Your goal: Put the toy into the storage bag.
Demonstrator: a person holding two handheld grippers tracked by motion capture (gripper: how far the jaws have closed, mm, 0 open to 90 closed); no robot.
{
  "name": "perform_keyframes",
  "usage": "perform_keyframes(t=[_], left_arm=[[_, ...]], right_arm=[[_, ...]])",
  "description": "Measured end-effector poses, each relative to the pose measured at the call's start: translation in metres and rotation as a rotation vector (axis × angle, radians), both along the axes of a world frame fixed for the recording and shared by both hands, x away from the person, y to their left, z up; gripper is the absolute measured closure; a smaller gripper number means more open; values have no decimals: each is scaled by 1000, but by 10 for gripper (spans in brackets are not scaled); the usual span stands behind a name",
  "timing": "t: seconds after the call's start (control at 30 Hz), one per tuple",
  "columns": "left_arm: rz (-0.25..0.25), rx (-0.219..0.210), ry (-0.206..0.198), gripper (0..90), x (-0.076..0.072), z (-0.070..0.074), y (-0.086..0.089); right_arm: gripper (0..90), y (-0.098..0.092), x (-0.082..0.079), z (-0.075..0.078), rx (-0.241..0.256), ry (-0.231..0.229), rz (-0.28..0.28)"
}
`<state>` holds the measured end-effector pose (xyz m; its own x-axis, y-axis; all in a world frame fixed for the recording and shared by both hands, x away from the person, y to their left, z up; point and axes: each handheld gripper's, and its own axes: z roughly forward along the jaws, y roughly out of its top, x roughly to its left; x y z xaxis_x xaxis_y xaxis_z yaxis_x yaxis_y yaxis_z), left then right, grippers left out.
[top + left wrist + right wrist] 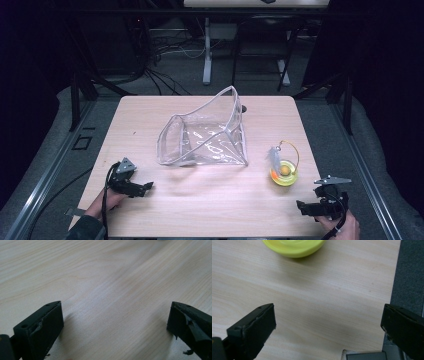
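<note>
Both grippers, left gripper (145, 188) and right gripper (303, 207), rest jaws apart, empty, on the tabletop (210, 200). The flimsy clear plastic bag (202, 137) could collapse if nudged.

Light wood table (210, 200) with clear plastic bag (205, 137) and yellow bowl (284, 176).
</note>
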<state>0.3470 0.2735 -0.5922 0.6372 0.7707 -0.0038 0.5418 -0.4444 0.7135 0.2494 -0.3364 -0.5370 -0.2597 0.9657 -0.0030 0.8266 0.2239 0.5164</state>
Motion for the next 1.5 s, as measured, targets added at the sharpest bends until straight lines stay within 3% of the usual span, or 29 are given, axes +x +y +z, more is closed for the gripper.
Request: perform_keyframes(t=[0.13,0.4,0.67,0.7,0.73,0.9,0.93,0.97,1.2,1.3,1.33,1.4,1.5], left_arm=[[0,2,-4,3,0,0,0],[1,3,1,4,-2,0,0],[10,2,-4,4,-3,0,0],[6,5,-3,3,-4,0,0],[7,5,-4,3,-4,0,0],[5,5,-4,4,-4,0,0],[6,5,-4,3,-4,0,0],[6,5,-4,3,-4,0,0],[5,3,-3,3,-5,0,0],[6,2,-3,3,-5,0,0],[6,2,-3,3,-5,0,0],[5,3,-2,4,-5,0,0],[3,4,-2,4,-7,0,0]], right_arm=[[0,0,2,-1,0,39,19],[1,5,7,7,-2,64,72],[2,14,13,14,1,124,113],[0,16,15,17,-29,141,131],[0,18,15,18,-19,155,137],[0,20,18,26,-15,159,164],[0,19,19,26,24,146,166],[2,18,19,28,25,147,166],[14,19,23,42,-8,146,174],[13,20,26,49,2,156,186],[9,21,29,53,-19,173,191],[9,22,32,57,12,175,200],[6,22,37,61,-1,179,211]])
